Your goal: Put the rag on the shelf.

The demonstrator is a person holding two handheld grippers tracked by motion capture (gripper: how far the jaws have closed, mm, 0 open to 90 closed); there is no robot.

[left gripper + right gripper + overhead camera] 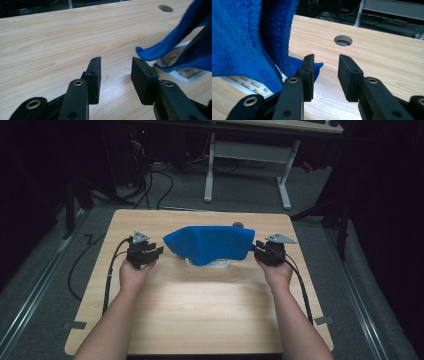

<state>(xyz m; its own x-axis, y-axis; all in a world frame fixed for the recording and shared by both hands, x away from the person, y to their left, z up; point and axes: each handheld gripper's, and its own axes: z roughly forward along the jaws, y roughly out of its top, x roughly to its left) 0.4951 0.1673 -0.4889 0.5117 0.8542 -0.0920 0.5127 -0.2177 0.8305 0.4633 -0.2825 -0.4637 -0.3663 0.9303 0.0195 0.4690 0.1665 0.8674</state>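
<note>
Both my jaws stand open, gripping nothing; blue cloth drapes the white rack, possibly unevenly; could slide onto the bench.

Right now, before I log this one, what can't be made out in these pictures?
- White slotted thing under the blue cloth: the cloth covers most of it in all three views, so what it is stays unclear.
- What props the cloth up: hidden beneath it.
- Dark strip across the cloth in the left gripper view: cut off by the right edge.
- Room behind the table: too dark in the high view.
</note>
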